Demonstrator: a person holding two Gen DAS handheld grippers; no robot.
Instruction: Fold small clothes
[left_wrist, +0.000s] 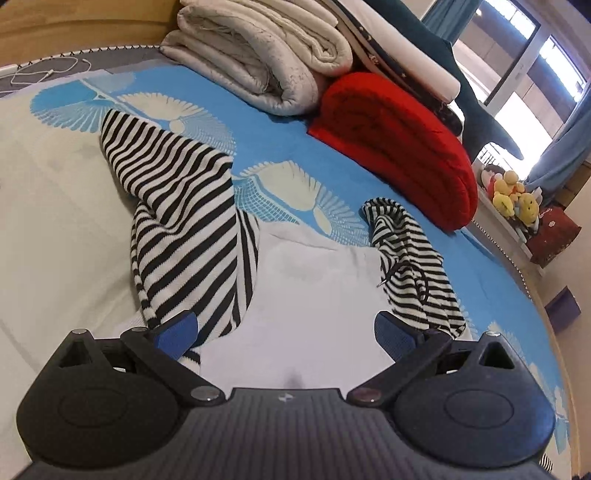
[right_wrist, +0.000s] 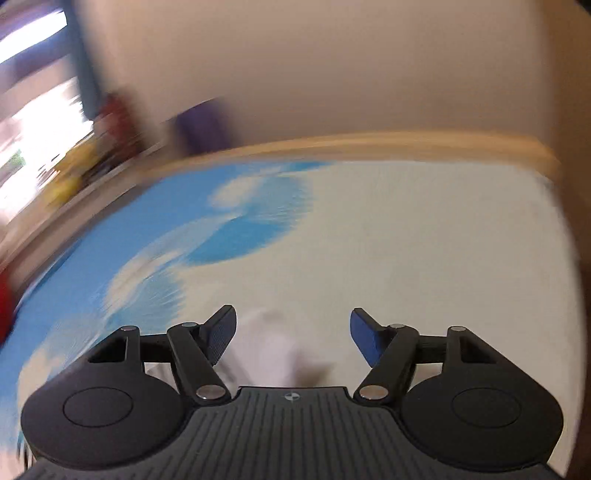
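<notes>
The left claw (left_wrist: 284, 328) hangs wide over the black-and-white striped knit garment (left_wrist: 184, 206) on the blue-and-white patterned bed (left_wrist: 280, 110). The right claw (right_wrist: 293, 332), also wide and empty, should probably grip the hem cleanly.

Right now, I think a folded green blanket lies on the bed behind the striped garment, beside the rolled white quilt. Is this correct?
Not quite: the folded blanket is red, not green. It does lie on the bed behind the striped garment, beside the rolled white quilt, as the left wrist view shows.
</notes>
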